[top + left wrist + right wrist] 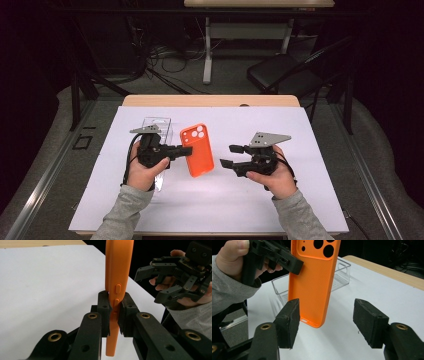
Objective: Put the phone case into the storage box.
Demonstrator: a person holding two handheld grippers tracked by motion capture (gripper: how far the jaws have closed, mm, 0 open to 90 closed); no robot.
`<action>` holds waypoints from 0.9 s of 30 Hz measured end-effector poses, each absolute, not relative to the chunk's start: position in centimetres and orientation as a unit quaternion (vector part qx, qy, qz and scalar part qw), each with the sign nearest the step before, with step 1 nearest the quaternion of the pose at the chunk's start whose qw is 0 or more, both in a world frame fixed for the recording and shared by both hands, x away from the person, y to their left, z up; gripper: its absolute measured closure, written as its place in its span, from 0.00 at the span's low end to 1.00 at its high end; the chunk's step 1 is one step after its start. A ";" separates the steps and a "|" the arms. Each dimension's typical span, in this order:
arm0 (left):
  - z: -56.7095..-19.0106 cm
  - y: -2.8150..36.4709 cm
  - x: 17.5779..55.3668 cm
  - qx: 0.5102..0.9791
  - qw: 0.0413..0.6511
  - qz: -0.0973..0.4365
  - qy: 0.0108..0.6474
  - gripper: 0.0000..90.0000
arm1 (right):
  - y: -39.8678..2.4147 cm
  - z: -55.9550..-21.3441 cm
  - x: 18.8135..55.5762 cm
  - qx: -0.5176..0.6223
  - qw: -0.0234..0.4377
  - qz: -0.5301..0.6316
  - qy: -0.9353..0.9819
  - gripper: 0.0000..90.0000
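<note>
An orange phone case with camera cut-outs is held above the white sheet. My left gripper is shut on its left edge; in the left gripper view the pads pinch the case by the side buttons. My right gripper stands open just right of the case, jaws pointing at it. In the right gripper view the case hangs beyond the two spread pads, nearer the left one, touching neither.
A clear plastic tray lies on the sheet behind my left hand, also in the right gripper view as a clear tray. The wooden table edge runs along the far side. A black chair stands beyond the table.
</note>
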State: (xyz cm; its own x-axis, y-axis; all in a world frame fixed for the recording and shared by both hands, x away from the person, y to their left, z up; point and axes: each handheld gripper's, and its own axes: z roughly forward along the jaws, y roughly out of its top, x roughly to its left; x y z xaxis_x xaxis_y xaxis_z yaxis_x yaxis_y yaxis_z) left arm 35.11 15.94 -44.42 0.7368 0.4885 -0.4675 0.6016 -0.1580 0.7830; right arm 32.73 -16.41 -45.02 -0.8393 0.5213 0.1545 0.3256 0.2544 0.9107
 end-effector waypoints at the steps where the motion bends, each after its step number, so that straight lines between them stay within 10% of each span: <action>1: -44.4 15.9 35.1 0.760 0.541 -0.053 0.356 0.90 | -16.4 -45.0 32.7 0.268 0.087 0.548 0.787 0.44; 27: -44.8 13.9 34.4 0.786 0.532 -0.090 0.300 0.91 | -16.8 -45.1 32.9 0.249 0.055 0.539 0.803 0.57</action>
